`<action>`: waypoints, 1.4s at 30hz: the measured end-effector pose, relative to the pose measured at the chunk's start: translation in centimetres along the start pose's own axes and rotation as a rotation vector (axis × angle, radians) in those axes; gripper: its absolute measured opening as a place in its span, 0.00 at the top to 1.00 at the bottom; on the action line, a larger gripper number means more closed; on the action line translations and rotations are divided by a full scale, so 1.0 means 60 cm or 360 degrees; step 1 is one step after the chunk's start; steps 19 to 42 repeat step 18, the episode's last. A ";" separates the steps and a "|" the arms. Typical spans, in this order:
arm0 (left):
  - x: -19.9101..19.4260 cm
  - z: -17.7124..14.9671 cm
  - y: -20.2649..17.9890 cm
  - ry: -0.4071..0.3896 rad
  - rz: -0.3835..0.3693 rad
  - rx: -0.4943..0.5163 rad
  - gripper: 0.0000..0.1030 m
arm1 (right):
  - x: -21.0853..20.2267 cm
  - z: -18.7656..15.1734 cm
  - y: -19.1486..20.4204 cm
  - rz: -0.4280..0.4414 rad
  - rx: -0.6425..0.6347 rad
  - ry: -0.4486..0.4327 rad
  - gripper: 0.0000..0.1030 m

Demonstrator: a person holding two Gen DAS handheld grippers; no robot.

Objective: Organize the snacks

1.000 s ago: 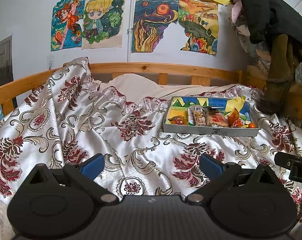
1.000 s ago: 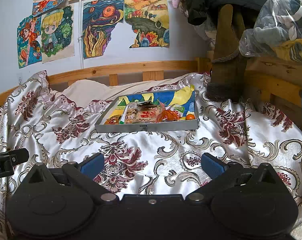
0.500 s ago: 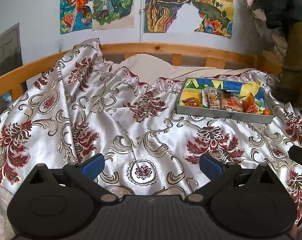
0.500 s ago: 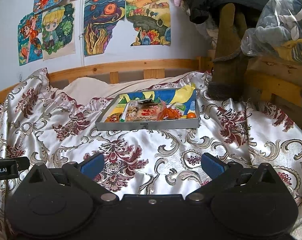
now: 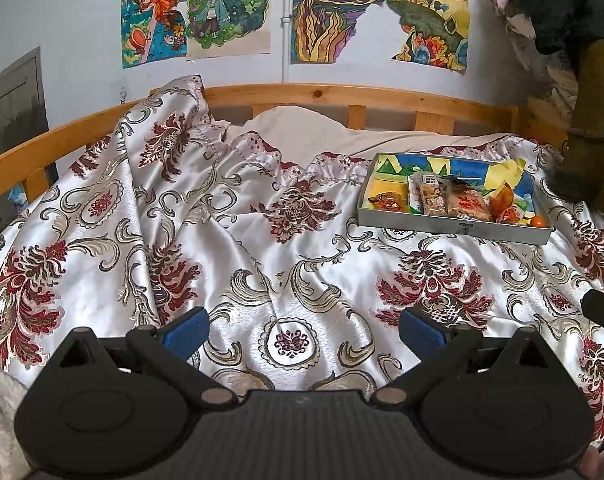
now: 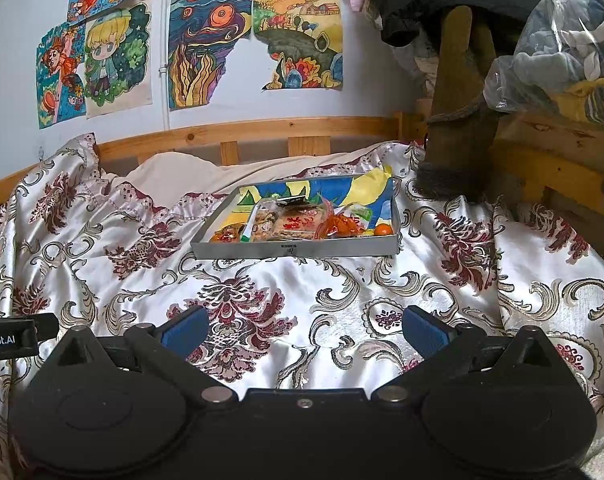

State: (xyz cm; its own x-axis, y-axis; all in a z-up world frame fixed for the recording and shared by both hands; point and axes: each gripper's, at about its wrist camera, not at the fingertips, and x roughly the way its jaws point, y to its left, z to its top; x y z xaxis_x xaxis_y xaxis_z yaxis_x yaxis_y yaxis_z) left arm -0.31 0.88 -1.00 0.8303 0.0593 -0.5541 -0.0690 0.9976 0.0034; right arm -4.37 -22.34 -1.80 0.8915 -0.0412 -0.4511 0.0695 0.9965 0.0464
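Right wrist view shows the shallow grey cardboard tray [image 6: 293, 247] of wrapped snacks [image 6: 297, 224] resting on the floral satin bed quilt [image 6: 342, 292], well ahead. Both the left tool [image 5: 302, 326] and right tool [image 6: 304, 326] are spread wide and empty; approach low, over the near wall, and pinch one packet.

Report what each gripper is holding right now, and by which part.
Nothing is held. The left gripper and right gripper are both open over the bedspread, short of the snack tray.
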 end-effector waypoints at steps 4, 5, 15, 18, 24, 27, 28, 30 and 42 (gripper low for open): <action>0.000 -0.001 0.000 -0.0002 0.0000 0.0003 0.01 | 0.000 0.001 0.001 0.0000 0.0000 0.0000 0.01; 0.000 -0.001 0.000 -0.0002 0.0001 0.0002 0.01 | 0.000 0.002 0.001 0.0000 0.0000 0.0000 0.01; 0.000 -0.001 0.000 -0.0009 -0.0006 0.0010 0.01 | 0.000 0.001 0.001 0.0000 -0.0001 0.0000 0.01; -0.001 -0.002 -0.001 -0.0007 -0.0003 0.0012 0.01 | 0.000 0.001 0.001 -0.0001 -0.0001 0.0001 0.01; -0.001 -0.002 -0.001 -0.0007 -0.0003 0.0012 0.01 | 0.000 0.001 0.001 -0.0001 -0.0001 0.0001 0.01; -0.001 -0.002 -0.001 -0.0007 -0.0003 0.0012 0.01 | 0.000 0.001 0.001 -0.0001 -0.0001 0.0001 0.01; -0.001 -0.002 -0.001 -0.0007 -0.0003 0.0012 0.01 | 0.000 0.001 0.001 -0.0001 -0.0001 0.0001 0.01; -0.001 -0.002 -0.001 -0.0007 -0.0003 0.0012 0.01 | 0.000 0.001 0.001 -0.0001 -0.0001 0.0001 0.01; -0.001 -0.002 -0.001 -0.0007 -0.0003 0.0012 0.01 | 0.000 0.001 0.001 -0.0001 -0.0001 0.0001 0.01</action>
